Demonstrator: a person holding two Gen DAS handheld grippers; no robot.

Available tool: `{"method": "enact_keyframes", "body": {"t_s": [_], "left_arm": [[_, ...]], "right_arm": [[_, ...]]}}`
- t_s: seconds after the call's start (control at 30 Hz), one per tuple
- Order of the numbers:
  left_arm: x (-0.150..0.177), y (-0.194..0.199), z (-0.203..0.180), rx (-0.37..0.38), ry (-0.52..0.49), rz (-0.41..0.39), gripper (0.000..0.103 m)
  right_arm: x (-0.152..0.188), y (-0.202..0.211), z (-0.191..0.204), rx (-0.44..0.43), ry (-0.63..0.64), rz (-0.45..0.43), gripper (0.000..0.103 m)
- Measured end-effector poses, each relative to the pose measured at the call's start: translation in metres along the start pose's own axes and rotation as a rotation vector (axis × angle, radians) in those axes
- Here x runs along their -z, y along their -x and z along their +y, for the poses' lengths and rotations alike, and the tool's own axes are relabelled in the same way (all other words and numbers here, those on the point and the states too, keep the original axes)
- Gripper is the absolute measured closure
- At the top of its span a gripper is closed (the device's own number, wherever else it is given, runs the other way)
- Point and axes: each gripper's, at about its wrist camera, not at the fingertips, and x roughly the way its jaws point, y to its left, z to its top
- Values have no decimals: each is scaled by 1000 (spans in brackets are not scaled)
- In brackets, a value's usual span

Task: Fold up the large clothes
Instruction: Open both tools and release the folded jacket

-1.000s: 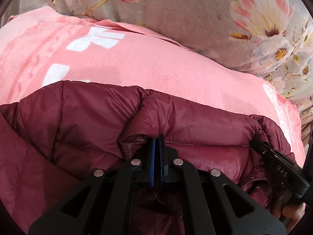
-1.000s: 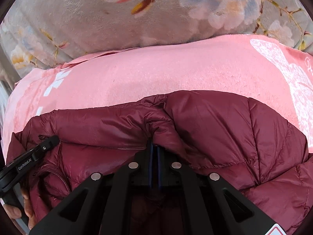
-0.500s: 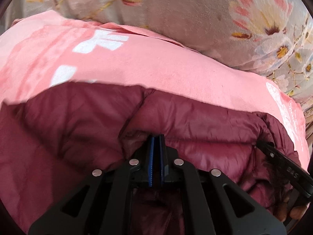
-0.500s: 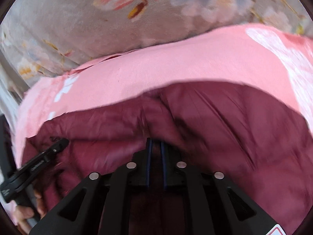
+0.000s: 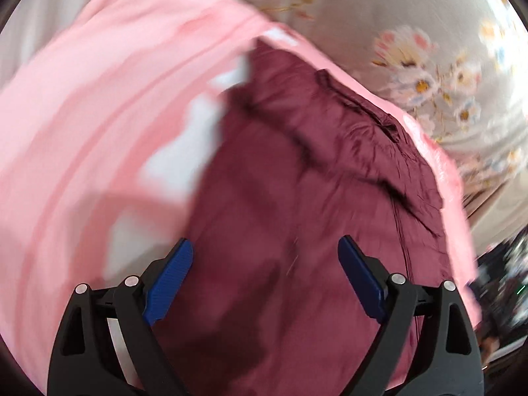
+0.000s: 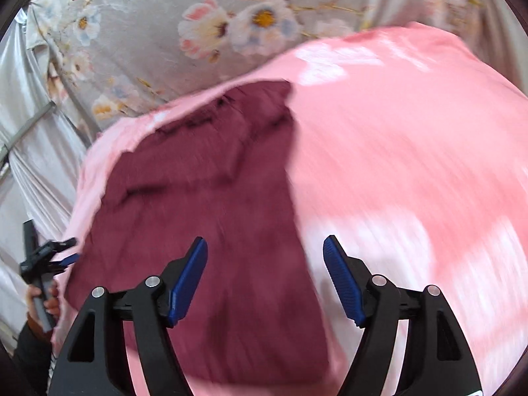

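One maroon puffer jacket (image 5: 297, 198) lies spread on one pink blanket (image 5: 99, 132), and one grey floral bedcover (image 5: 412, 66) runs behind both — that is the whole count of cloth, plus my two tools. In my left wrist view the blanket fills the left, the jacket the middle and the bedcover the upper right. My left tool (image 5: 265, 272) has just been opening: its blue pads (image 5: 170, 275) now stand wide apart above the jacket with nothing pinched between them. In the right wrist view the left tool (image 6: 49, 257) shows small at the far left edge in my hand (image 6: 39, 300); then come the jacket (image 6: 198, 198) and the blanket (image 6: 412, 165). My right tool (image 6: 265, 272) has also just been opening and grips nothing. A second ago both tools were clamped on a bunched fold of the jacket — now that fold is released, the jacket lies flatter, and both views have pulled back and are blurred.
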Motion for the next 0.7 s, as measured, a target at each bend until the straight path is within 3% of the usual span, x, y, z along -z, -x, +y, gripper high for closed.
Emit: {"method": "enact_keyframes", "body": {"t_s": [0.2, 0.33, 0.47, 0.57, 0.7], "left_arm": [[46, 42, 30, 45, 135, -28, 16], [61, 45, 23, 13, 131, -50, 16], [70, 43, 14, -61, 88, -85, 16], [72, 44, 13, -89, 99, -111, 16], [75, 50, 23, -74, 166, -142, 17]], "right_arm": [[52, 13, -12, -2, -102, 22, 32], [63, 3, -16, -18, -176, -7, 31], [67, 2, -8, 4, -145, -27, 32], [69, 4, -10, -10, -141, -35, 36], [72, 7, -20, -45, -186, -49, 45]]}}
